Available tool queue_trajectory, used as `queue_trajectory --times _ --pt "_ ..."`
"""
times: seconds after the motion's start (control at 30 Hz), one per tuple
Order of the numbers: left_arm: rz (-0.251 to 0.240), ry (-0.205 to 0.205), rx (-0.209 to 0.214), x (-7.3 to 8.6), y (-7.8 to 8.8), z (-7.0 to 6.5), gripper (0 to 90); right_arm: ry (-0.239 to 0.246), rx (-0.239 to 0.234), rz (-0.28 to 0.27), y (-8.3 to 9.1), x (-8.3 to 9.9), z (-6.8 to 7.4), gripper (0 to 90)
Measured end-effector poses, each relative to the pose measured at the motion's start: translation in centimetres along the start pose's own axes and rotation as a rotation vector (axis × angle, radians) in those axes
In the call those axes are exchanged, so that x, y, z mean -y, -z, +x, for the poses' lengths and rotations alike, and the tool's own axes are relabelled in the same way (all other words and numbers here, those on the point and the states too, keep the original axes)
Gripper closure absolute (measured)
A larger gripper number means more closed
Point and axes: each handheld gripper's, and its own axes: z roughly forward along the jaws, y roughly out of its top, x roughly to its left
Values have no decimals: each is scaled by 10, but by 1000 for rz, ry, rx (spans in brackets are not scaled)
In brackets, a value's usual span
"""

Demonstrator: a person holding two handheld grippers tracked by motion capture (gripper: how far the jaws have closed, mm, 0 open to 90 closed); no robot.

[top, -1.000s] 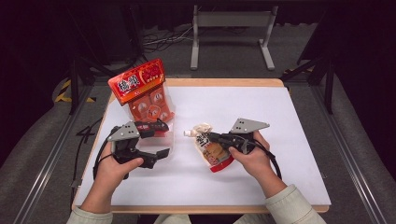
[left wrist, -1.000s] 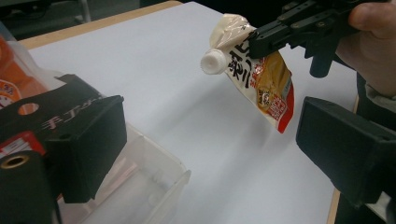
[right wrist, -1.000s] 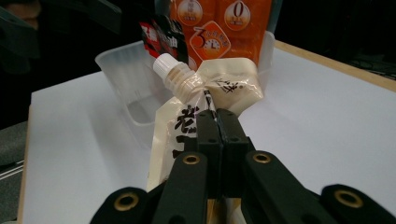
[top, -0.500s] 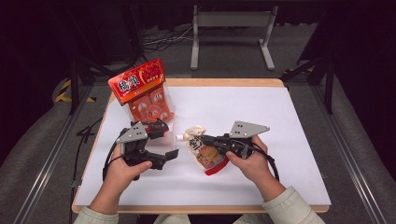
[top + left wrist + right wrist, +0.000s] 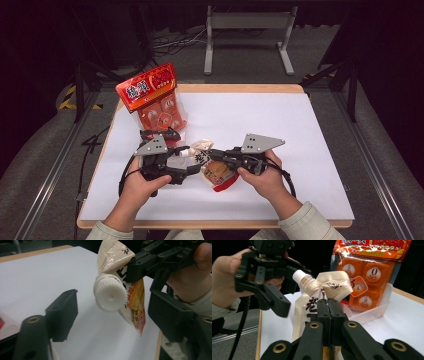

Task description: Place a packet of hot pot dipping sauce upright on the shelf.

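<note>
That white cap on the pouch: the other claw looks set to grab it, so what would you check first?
1. Right gripper clamped on the spouted pouch: ok, jaws pinch the film below the spout.
2. White cap lined up between the left gripper jaws: ok; the jaws have just been closing, with the cap in the gap.
3. Pads touching the cap: not ok, a gap still shows.
4. Pouch lifted off the white table: ok in the left gripper view.
5. Orange snack bag out of the way: ok, it stands behind.
6. Cap tightness: cannot tell.
</note>
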Motion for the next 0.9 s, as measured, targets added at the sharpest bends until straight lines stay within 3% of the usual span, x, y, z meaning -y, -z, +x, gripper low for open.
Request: queue_trajectory --times 0.07,0.3,0.37,0.53,0.7,0.9 --pt "-3 8 20 1 -3 -1 321 6 -4 -7 -1 0 2 897" --pt "34 8 -3 6 -14 -2 377 18 -12 -16 -5 1 8 897" --pt "33 16 14 7 -15 -1 411 20 -13 -21 -5 1 8 897" --pt "37 -26 19 8 -19 -4 537 25 -12 -26 -6 1 9 896" --pt "31 -59 3 6 -14 -4 760 36 -8 -29 -6 2 9 887" --pt "54 -71 -10 4 -9 -5 822 35 -23 -22 -8 3 9 857"
